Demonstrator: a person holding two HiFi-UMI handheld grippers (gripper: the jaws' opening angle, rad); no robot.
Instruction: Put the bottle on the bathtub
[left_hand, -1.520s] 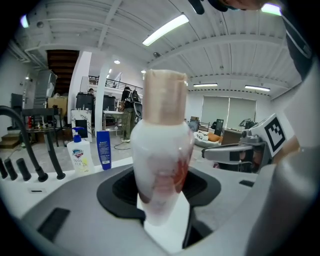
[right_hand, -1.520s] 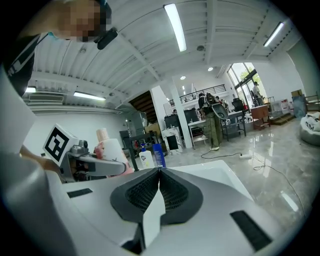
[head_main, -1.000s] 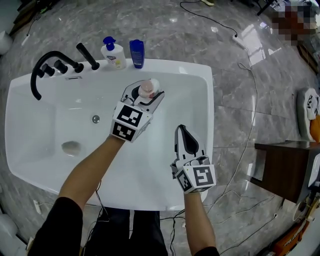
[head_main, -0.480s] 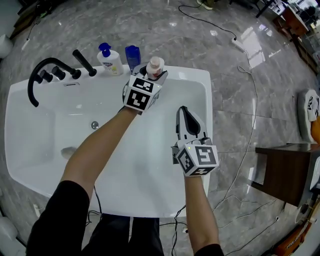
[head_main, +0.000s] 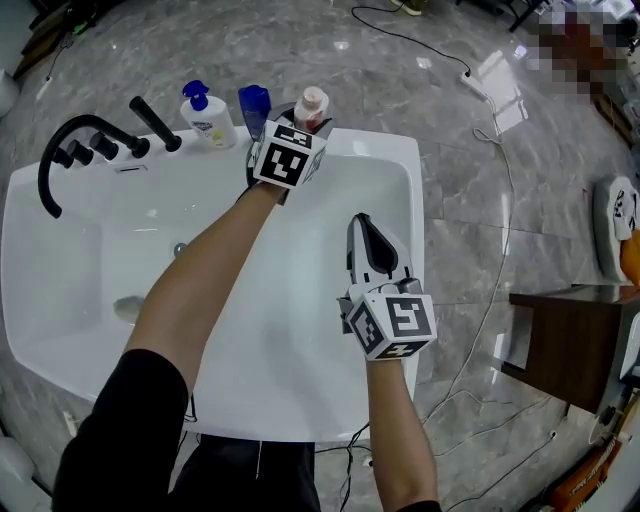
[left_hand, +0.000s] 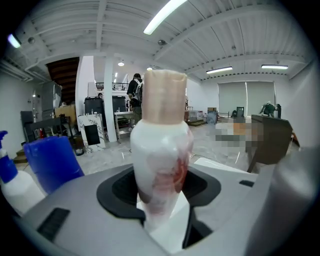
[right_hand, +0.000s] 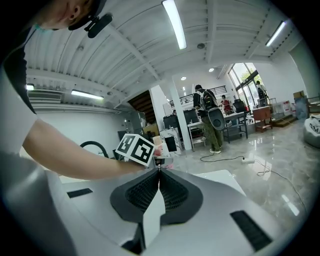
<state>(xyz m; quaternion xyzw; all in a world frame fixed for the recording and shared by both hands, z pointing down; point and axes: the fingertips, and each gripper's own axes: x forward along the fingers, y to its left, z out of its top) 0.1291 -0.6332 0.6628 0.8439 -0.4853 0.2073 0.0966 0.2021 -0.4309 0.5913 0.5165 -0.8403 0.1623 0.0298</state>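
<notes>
A white bottle (head_main: 311, 107) with a beige cap and a reddish label stands upright between the jaws of my left gripper (head_main: 300, 122), which is shut on it at the far rim of the white bathtub (head_main: 410, 200). In the left gripper view the bottle (left_hand: 161, 160) fills the middle, held at its lower body by the left gripper (left_hand: 162, 200). My right gripper (head_main: 362, 232) hovers over the tub's right side with its jaws shut and nothing between them; in the right gripper view the right gripper (right_hand: 159, 176) points toward the left arm.
A blue bottle (head_main: 254, 108) and a white pump bottle (head_main: 208, 117) stand on the tub's far rim, left of the held bottle. A black faucet (head_main: 75, 150) with handles sits at the far left corner. Cables (head_main: 480, 120) trail over the marble floor. A wooden stand (head_main: 570, 330) is at right.
My left gripper has carried the bottle from over the tub basin away to the far rim, beside the blue bottle. The right gripper has stayed nearly in place.
</notes>
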